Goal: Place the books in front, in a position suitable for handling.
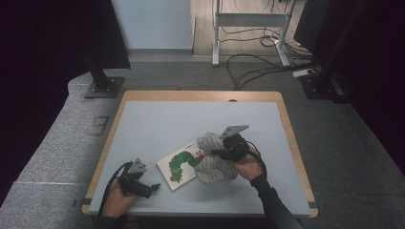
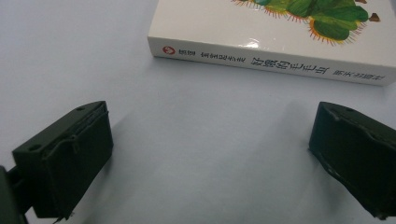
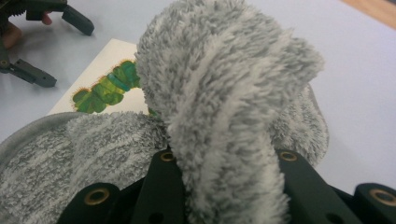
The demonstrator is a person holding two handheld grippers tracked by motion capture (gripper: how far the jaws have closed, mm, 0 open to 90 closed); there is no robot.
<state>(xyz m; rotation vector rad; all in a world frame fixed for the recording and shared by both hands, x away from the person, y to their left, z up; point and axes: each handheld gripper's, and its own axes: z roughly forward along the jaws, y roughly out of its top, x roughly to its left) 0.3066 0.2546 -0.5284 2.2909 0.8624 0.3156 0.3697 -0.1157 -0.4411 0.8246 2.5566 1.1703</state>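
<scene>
- The right hand-held gripper [image 1: 220, 151] was clenched on a fold of the fluffy grey towel [image 1: 214, 160], which lay bunched on the bench [image 1: 157, 119], overlapping the far end of the caterpillar picture book [image 1: 179, 165]
- The left hand-held gripper [image 1: 154, 187] sat released, jaws wide apart, empty, just short of the book's spine
- It looked like the towel was being dragged; next it would need pulling clear of the book

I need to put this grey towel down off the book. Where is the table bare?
The far half of the table is bare, from the book to the far edge. The strip right of the towel is bare too. It is crowded at the near middle: book, towel, right claw, with the left claw alongside.
</scene>
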